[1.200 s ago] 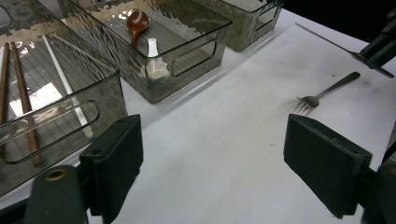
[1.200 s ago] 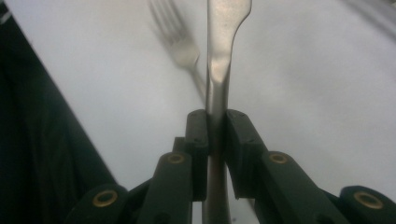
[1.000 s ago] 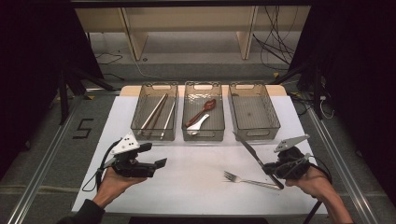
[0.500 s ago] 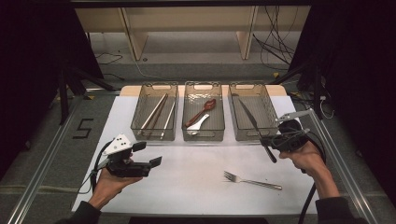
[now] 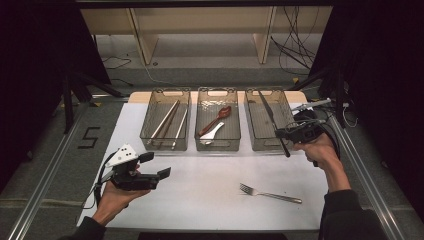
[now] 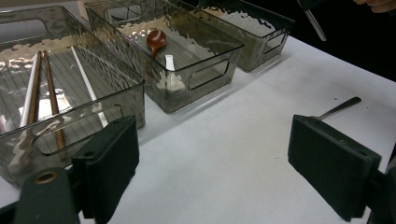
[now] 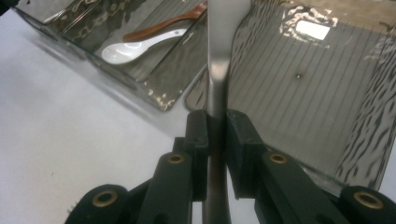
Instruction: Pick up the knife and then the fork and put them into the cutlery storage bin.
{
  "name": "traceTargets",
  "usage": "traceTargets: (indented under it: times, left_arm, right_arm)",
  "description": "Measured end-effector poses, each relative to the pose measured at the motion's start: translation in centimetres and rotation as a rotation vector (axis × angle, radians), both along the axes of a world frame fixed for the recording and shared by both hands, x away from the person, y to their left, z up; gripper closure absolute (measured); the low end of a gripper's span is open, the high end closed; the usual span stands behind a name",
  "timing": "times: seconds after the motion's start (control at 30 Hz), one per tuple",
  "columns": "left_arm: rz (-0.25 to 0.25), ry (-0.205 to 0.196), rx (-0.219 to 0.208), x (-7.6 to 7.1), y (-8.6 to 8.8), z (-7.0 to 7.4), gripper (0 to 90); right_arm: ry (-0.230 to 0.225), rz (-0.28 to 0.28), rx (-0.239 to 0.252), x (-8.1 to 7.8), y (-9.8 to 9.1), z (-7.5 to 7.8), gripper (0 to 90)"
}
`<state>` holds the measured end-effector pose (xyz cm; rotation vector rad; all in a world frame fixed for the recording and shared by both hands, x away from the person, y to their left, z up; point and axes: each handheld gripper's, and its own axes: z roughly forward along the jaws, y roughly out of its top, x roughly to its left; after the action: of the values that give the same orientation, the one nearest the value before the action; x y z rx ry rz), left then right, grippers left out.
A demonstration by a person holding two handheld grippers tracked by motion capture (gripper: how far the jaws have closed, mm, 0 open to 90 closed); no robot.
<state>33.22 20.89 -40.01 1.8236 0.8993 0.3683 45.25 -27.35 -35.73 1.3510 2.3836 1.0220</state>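
Note:
My right gripper (image 5: 283,134) is shut on a table knife (image 5: 268,113), gripping it along the handle. The knife slants over the empty right bin (image 5: 290,102), its handle end hanging past the bin's near rim. In the right gripper view the pads (image 7: 198,140) clamp the knife (image 7: 218,56) above that bin (image 7: 299,93). At the table's left my left gripper (image 5: 156,166) is open and held in a hand above the white mat. Nothing sits between the wide jaws of the left gripper (image 6: 219,163). A fork (image 5: 270,194) lies on the mat, front right.
Three clear grey bins stand in a row at the back. The left bin (image 5: 150,131) holds chopsticks (image 5: 165,122). The middle bin (image 5: 235,142) holds a brown spoon (image 5: 216,120) and a white spoon (image 5: 212,133). Dark floor and cables surround the table.
The right gripper has carried the knife up and away from the mat near the fork to over the right bin. The left hand has stayed about where it was.

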Motion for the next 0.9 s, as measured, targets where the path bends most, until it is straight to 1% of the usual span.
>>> traceTargets:
  times: [0.07, 0.2, 0.33, 0.47, 0.6, 0.9]
  left_arm:
    - [0.003, -0.001, 0.000, 0.0, 0.0, 0.0, 15.8]
    - [0.007, -0.009, 0.008, 0.0, 0.2, 0.0, 15.8]
    - [0.011, -0.008, 0.005, -0.1, 0.2, 0.0, 15.8]
    - [0.011, -0.009, 0.003, -0.1, 0.2, 0.0, 15.8]
    - [0.010, -0.009, 0.000, -0.1, 0.3, 0.0, 15.8]
    - [0.009, -0.013, 0.002, -0.1, 0.2, 0.0, 15.8]
  right_arm:
    - [0.002, -0.014, 0.011, 0.7, 0.2, 0.3, 80.5]
    - [0.003, -0.034, 0.015, 1.8, 0.7, 0.6, 80.5]
    - [0.009, -0.057, 0.027, 2.9, 1.1, 0.9, 80.5]
    - [0.015, -0.081, 0.027, 4.0, 1.5, 1.1, 80.5]
    - [0.014, -0.103, 0.033, 4.8, 1.8, 1.2, 80.4]
    - [0.021, -0.162, 0.022, 6.4, 2.5, 0.9, 80.4]
